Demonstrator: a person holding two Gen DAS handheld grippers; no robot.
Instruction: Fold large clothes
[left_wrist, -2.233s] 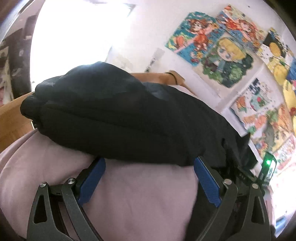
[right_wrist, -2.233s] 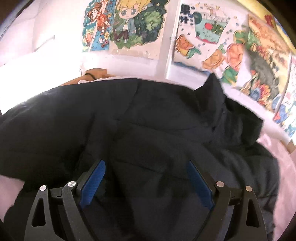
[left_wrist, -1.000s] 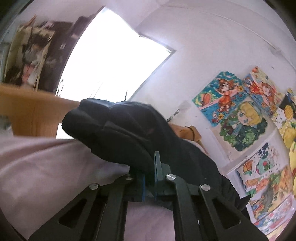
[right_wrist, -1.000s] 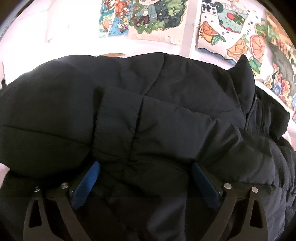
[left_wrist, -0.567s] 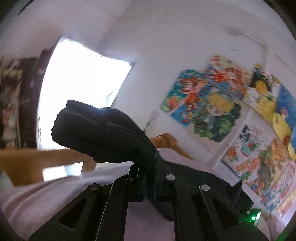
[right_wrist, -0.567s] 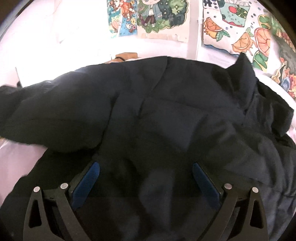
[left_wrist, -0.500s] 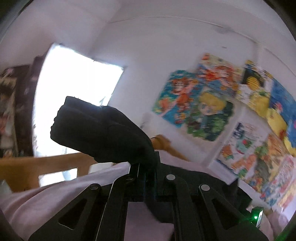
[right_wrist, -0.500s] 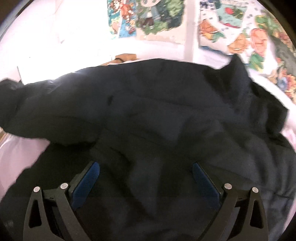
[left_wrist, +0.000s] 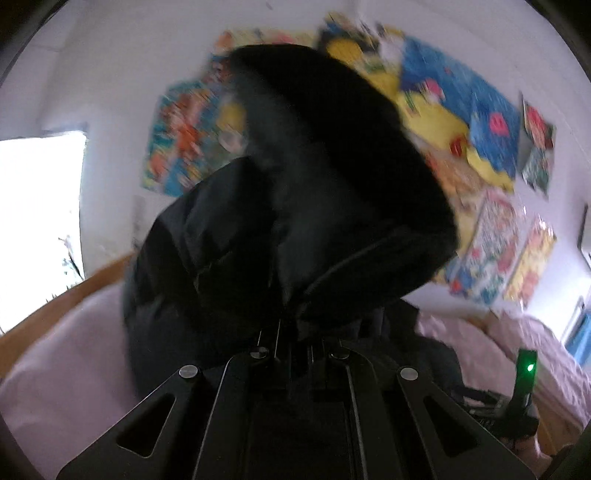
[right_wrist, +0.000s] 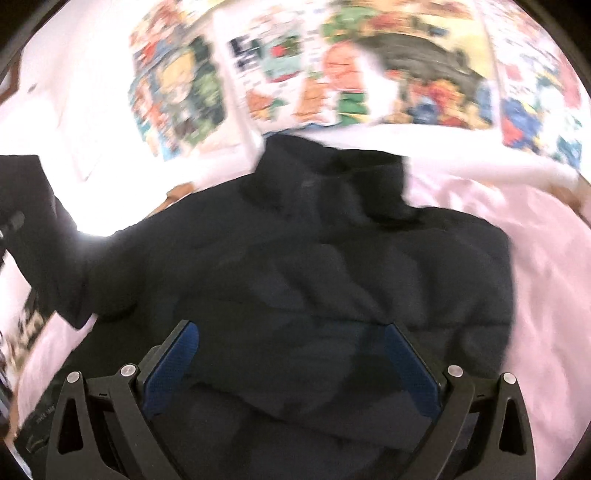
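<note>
A large black puffer jacket (right_wrist: 332, 266) lies spread on a pink bed sheet (right_wrist: 546, 280), collar toward the wall. My left gripper (left_wrist: 293, 325) is shut on the jacket's sleeve (left_wrist: 314, 192) and holds it lifted, so the sleeve stands up in front of the camera. That raised sleeve also shows at the left edge of the right wrist view (right_wrist: 40, 221). My right gripper (right_wrist: 291, 354) is open and empty, its blue pads (right_wrist: 171, 362) hovering just over the jacket's lower body.
Colourful cartoon posters (right_wrist: 369, 66) cover the white wall behind the bed. A wooden bed frame (left_wrist: 55, 302) runs at the left below a bright window (left_wrist: 37, 206). Pink bedding (left_wrist: 480, 350) stretches to the right. A device with a green light (left_wrist: 526, 373) sits at lower right.
My left gripper closed on the sleeve, then lifted it and swung it up and right. My right gripper stayed open and pulled back from the jacket, showing more sheet on the right.
</note>
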